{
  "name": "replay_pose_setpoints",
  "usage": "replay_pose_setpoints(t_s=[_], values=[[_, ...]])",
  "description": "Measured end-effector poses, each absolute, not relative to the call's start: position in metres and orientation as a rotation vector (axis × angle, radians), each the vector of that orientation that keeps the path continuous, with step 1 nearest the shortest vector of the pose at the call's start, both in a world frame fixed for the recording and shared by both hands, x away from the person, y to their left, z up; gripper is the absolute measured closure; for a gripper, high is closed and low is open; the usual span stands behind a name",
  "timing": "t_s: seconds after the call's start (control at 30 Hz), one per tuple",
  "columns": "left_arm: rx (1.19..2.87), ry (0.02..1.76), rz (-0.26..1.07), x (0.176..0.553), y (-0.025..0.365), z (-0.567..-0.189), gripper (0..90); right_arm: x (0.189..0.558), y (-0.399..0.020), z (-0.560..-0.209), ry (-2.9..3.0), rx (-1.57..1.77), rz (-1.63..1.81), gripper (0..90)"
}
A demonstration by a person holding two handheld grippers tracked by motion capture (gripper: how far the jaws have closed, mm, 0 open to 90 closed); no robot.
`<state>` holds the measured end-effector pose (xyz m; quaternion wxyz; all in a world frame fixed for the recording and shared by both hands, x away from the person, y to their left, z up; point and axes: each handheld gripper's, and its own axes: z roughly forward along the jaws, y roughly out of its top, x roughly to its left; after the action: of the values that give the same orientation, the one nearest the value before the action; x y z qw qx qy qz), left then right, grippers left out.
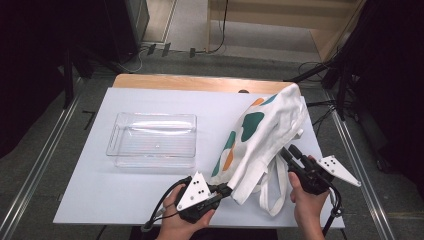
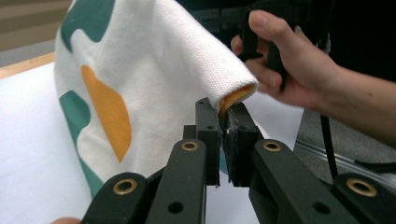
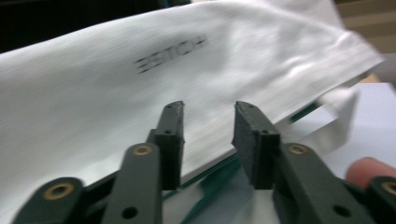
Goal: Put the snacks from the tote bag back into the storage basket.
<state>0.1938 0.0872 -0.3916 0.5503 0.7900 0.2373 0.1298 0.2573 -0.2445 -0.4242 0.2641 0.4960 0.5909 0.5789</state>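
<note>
The high view looks forward and down on the white table (image 1: 125,190) from above. Each of the 2 gripper views looks along its own jaws, very close to the tote bag (image 1: 260,140) (image 2: 154,60) (image 3: 140,79), which all 3 views share.

bag (image 1: 272,127): woven matt cloth | tray (image 1: 152,140): clear glossy plastic | table (image 1: 100,190): smooth matt white

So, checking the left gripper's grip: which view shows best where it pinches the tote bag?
The left gripper view: the left gripper clamps the tote bag at a folded corner. The high view shows it small; the right gripper view shows other cloth.
</note>
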Motion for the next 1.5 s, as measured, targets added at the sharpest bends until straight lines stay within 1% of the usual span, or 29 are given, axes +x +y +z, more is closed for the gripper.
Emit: replay_pose_setpoints(t_s=[0.03, 0.1, 0.13, 0.23, 0.27, 0.3, 0.33, 0.37, 0.4, 0.43, 0.47, 0.5, 0.53, 0.57, 0.67, 0.7, 0.83, 0.9, 1.1, 1.33, 1.4, 1.43, 1.47, 1.5], values=[[1.875, 0.56, 0.311, 0.193, 0.097, -0.391, 87.6, 0.26, -0.247, -0.423, 1.584, 1.354, 1.546, 58.1], [1.871, 0.566, 0.311, 0.193, 0.102, -0.391, 87.6, 0.265, -0.251, -0.421, 1.564, 1.371, 1.496, 51.9], [1.863, 0.575, 0.311, 0.193, 0.107, -0.391, 87.6, 0.265, -0.251, -0.421, 1.564, 1.371, 1.496, 51.9], [1.849, 0.609, 0.331, 0.194, 0.123, -0.392, 87.5, 0.275, -0.26, -0.417, 1.53, 1.408, 1.432, 43.6], [1.846, 0.616, 0.332, 0.195, 0.127, -0.392, 87.5, 0.284, -0.267, -0.416, 1.518, 1.435, 1.402, 37.8], [1.842, 0.633, 0.332, 0.196, 0.134, -0.393, 87.5, 0.287, -0.27, -0.415, 1.514, 1.442, 1.394, 35.6], [1.842, 0.633, 0.332, 0.196, 0.134, -0.393, 87.4, 0.287, -0.27, -0.415, 1.514, 1.442, 1.394, 35.6], [1.836, 0.655, 0.329, 0.198, 0.14, -0.395, 87.5, 0.295, -0.276, -0.416, 1.517, 1.471, 1.394, 27.3], [1.836, 0.655, 0.329, 0.198, 0.14, -0.395, 87.5, 0.298, -0.277, -0.417, 1.528, 1.486, 1.393, 24.3], [1.837, 0.675, 0.325, 0.2, 0.145, -0.397, 87.4, 0.301, -0.277, -0.418, 1.539, 1.5, 1.394, 21.8], [1.837, 0.675, 0.325, 0.2, 0.145, -0.397, 87.4, 0.301, -0.277, -0.418, 1.539, 1.5, 1.394, 21.8], [1.839, 0.681, 0.314, 0.201, 0.146, -0.398, 87.5, 0.306, -0.278, -0.42, 1.56, 1.511, 1.418, 18.3], [1.842, 0.683, 0.311, 0.201, 0.146, -0.399, 87.5, 0.306, -0.278, -0.42, 1.56, 1.511, 1.418, 18.3], [1.847, 0.684, 0.309, 0.201, 0.146, -0.401, 87.5, 0.311, -0.279, -0.418, 1.559, 1.51, 1.427, 15.9], [1.859, 0.682, 0.31, 0.201, 0.145, -0.403, 87.4, 0.315, -0.281, -0.415, 1.54, 1.508, 1.431, 15.4], [1.871, 0.681, 0.314, 0.2, 0.145, -0.405, 87.4, 0.321, -0.284, -0.409, 1.516, 1.52, 1.418, 15.0], [1.88, 0.689, 0.311, 0.2, 0.146, -0.409, 87.4, 0.331, -0.287, -0.407, 1.512, 1.541, 1.392, 14.6], [1.903, 0.719, 0.337, 0.2, 0.147, -0.411, 87.5, 0.339, -0.294, -0.408, 1.506, 1.566, 1.398, 14.5], [1.915, 0.772, 0.332, 0.202, 0.15, -0.417, 87.5, 0.344, -0.303, -0.411, 1.52, 1.56, 1.422, 13.7], [1.924, 0.762, 0.321, 0.203, 0.151, -0.42, 87.5, 0.357, -0.313, -0.418, 1.606, 1.582, 1.548, 14.7], [1.928, 0.762, 0.317, 0.202, 0.15, -0.422, 87.5, 0.361, -0.313, -0.425, 1.663, 1.583, 1.605, 17.7], [1.931, 0.763, 0.312, 0.202, 0.151, -0.423, 87.5, 0.361, -0.314, -0.427, 1.661, 1.584, 1.632, 21.9], [1.931, 0.763, 0.312, 0.202, 0.151, -0.423, 87.5, 0.361, -0.314, -0.427, 1.661, 1.584, 1.632, 21.9], [1.927, 0.766, 0.297, 0.202, 0.151, -0.425, 87.5, 0.362, -0.318, -0.429, 1.657, 1.601, 1.683, 34.4]])
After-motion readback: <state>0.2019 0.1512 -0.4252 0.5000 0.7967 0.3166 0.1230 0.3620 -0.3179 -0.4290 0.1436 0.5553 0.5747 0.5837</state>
